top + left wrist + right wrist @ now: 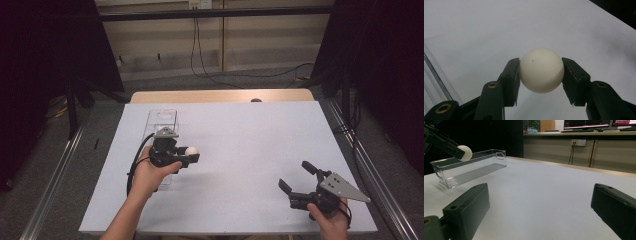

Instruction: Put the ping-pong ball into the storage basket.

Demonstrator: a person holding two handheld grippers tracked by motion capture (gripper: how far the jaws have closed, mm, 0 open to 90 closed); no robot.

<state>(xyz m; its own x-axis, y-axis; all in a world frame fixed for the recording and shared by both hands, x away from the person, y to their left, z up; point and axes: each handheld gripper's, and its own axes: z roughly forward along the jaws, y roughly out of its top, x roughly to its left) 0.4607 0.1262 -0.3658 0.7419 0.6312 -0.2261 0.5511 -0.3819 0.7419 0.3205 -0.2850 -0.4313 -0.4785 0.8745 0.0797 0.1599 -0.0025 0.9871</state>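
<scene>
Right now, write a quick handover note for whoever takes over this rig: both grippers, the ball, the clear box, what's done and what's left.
Left gripper: shut on the small white round ball, held above the white table, beside the long clear plastic box.
Right gripper: open, nothing between its jaws, low over the table's near right corner.
Box: nothing seen inside it, standing at the table's left.
Done: ball gripped and lifted.
Left: probably carry the ball over the box and release it; it sits beside the box rim, not yet inside.
</scene>
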